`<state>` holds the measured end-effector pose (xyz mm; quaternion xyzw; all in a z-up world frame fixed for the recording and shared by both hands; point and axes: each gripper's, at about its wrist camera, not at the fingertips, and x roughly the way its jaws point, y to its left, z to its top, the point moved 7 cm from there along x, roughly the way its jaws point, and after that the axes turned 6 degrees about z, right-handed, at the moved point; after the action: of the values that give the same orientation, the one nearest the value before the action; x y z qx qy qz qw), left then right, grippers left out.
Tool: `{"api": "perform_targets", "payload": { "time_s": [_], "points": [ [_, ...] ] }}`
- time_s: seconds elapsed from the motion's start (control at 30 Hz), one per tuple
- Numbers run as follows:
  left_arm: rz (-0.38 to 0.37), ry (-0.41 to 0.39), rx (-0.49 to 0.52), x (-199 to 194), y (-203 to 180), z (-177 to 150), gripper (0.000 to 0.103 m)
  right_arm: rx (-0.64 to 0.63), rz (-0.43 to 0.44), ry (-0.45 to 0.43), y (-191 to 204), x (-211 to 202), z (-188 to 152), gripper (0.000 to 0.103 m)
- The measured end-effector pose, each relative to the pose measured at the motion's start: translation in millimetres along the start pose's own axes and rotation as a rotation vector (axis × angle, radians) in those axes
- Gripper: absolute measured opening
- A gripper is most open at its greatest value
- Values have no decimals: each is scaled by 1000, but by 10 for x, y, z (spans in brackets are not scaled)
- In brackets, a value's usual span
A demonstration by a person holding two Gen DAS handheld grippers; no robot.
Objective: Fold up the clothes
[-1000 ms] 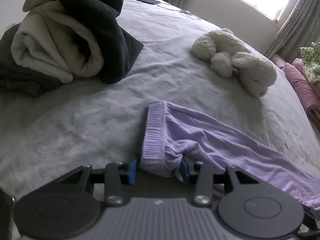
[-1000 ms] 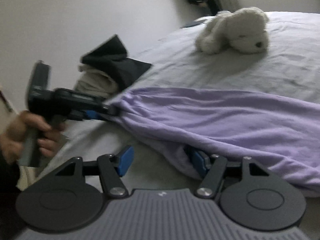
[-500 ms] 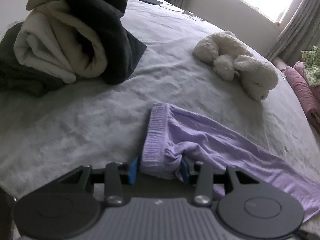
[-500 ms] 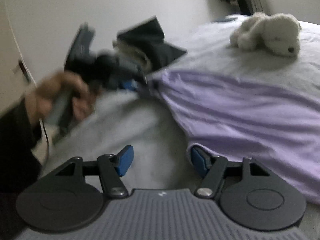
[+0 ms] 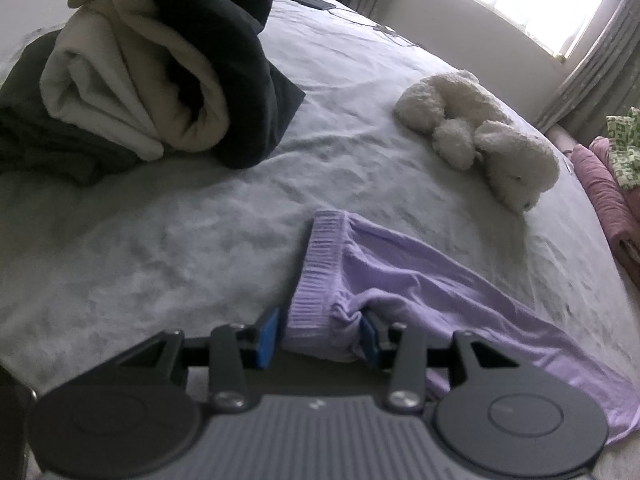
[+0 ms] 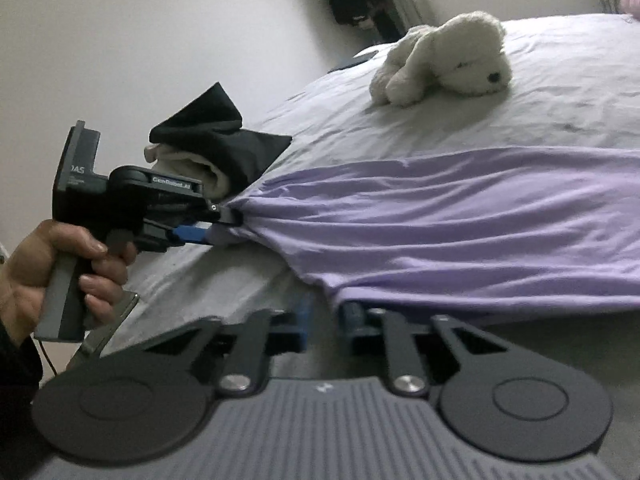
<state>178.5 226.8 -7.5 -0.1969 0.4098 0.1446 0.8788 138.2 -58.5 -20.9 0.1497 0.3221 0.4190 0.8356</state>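
Lilac garment (image 6: 460, 216) lies spread lengthwise on the bed (image 5: 140, 248), near its front edge, ribbed waistband end toward the left. Left gripper (image 5: 318, 332) pinches a bunched fold of cloth at the ribbed band (image 5: 320, 264); the right wrist view confirms it clamped on that corner. Right gripper (image 6: 322, 326) has its tongs drawn close on the garment's near hem; the cloth hangs over the pads, so it appears pinched there, though contact itself is partly hidden. Garment is taut between the two holds, wrinkled, with no crease or doubled layer visible: judged not yet folded. A stack of cream and dark clothes (image 5: 152, 68) sits at far left, roughly rolled. Plush dog (image 5: 480, 140) rests well apart.
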Motion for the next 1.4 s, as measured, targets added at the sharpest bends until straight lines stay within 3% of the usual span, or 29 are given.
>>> {"api": "perform_targets", "payload": {
  "time_s": [0.1,0.2,0.47,0.53,0.7,0.83,1.1,1.27,1.4],
  "points": [
    [-6,-3,-13,-21,25,12,41,-7,21,-16,1,-112,2,7],
    [-21,7,-41,-38,74,11,41,-44,20,5,3,-137,-30,6],
    [-16,4,-145,-121,335,70,39,-93,-1,51,0,-67,-103,14],
    [-68,15,-168,-177,314,55,39,-80,-2,40,-4,-80,-83,14],
    [-207,148,-311,-123,259,-171,42,-59,-7,17,-6,-105,-47,14],
    [-246,229,-414,10,238,-324,45,-45,-14,6,-23,-100,-60,12],
    [-209,151,-490,121,293,-245,47,-12,10,-45,-28,-184,-10,6],
    [-184,103,-530,178,348,-188,15,-15,10,-39,-18,-215,-36,6],
    [-177,53,-518,106,413,-84,13,11,29,-56,-31,-264,-18,5]
  ]
}}
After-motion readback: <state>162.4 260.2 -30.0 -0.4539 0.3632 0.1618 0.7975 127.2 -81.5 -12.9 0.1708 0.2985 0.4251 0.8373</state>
